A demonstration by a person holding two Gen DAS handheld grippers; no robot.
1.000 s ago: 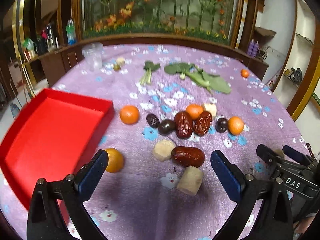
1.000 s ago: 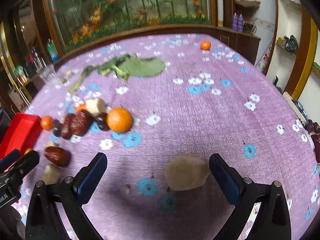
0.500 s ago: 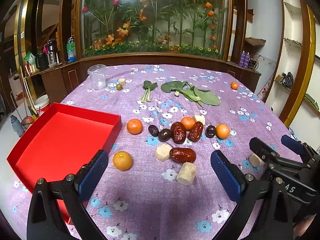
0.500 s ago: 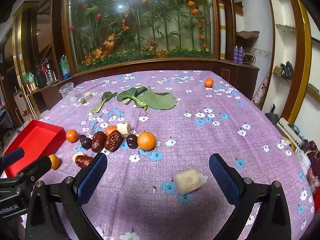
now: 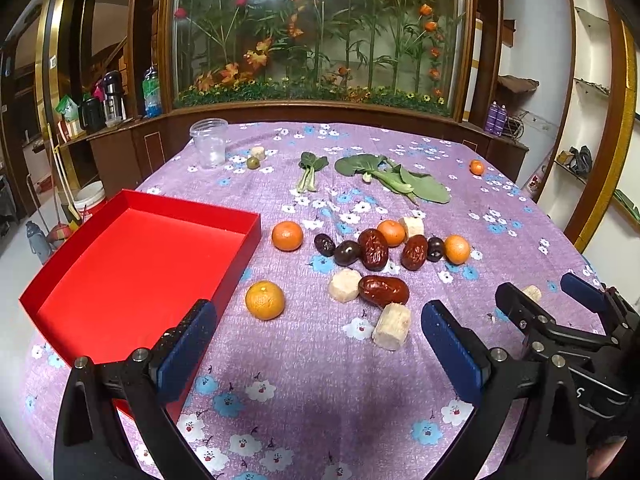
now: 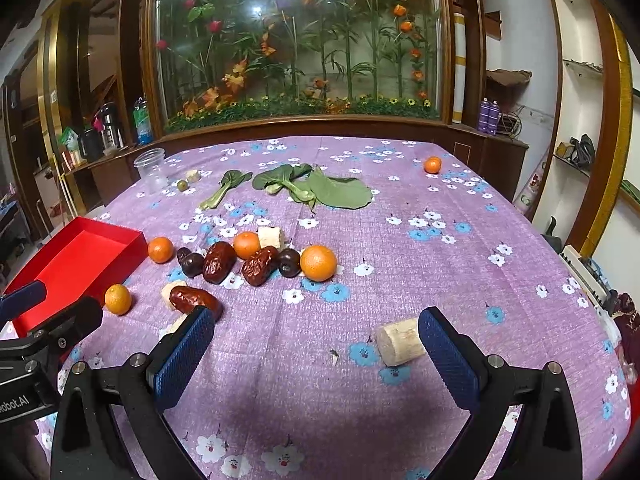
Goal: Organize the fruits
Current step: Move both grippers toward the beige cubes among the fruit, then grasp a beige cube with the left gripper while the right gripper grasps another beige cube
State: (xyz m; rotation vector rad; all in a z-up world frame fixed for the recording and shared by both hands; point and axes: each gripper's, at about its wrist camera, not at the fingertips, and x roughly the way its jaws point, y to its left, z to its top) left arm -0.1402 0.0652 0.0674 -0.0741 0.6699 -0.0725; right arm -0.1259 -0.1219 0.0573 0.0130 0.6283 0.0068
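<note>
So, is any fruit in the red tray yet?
No, the red tray holds nothing; the nearest orange sits on the cloth beside it.

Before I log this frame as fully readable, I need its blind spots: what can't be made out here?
- Red tray: near corner hidden by the left tongs in the left wrist view.
- Pale chunk at right: mostly behind the right tongs' finger, same view.
- Small round fruit by the clear cup: too small to identify, right wrist view.
- Table's near edge: cut off in both views.
</note>
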